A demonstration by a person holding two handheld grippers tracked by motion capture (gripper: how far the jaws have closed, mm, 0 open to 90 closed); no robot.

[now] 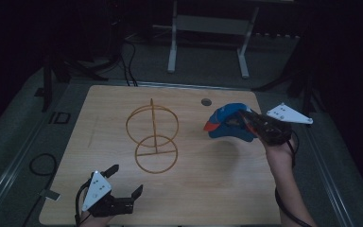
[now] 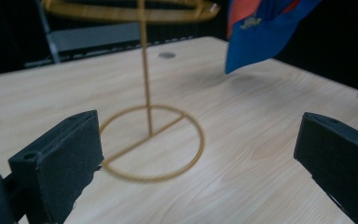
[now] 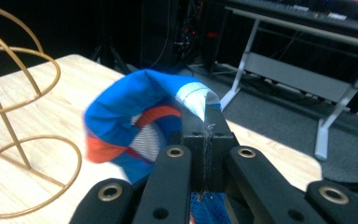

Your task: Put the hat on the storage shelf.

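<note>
Above the table [image 1: 208, 189], right hand-held gripper [image 1: 246, 119] clamped on blue cap [image 1: 227, 124]; left hand-held gripper [image 1: 125, 179] agape, empty.

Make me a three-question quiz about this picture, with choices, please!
1. Where is the gold wire stand?
A. near the middle of the table
B. on the floor
C. in a gripper

2. What colours is the cap?
A. green and yellow
B. blue with orange and white
C. all black

3. How is the left gripper?
A. shut on the cap
B. shut on the stand
C. open and holding nothing

Answers:
1. A, its round base sits on the wooden table.
2. B, the right gripper view shows blue cloth with an orange band and a white patch.
3. C, its jaws stand wide apart; the right gripper holds the cap.
</note>
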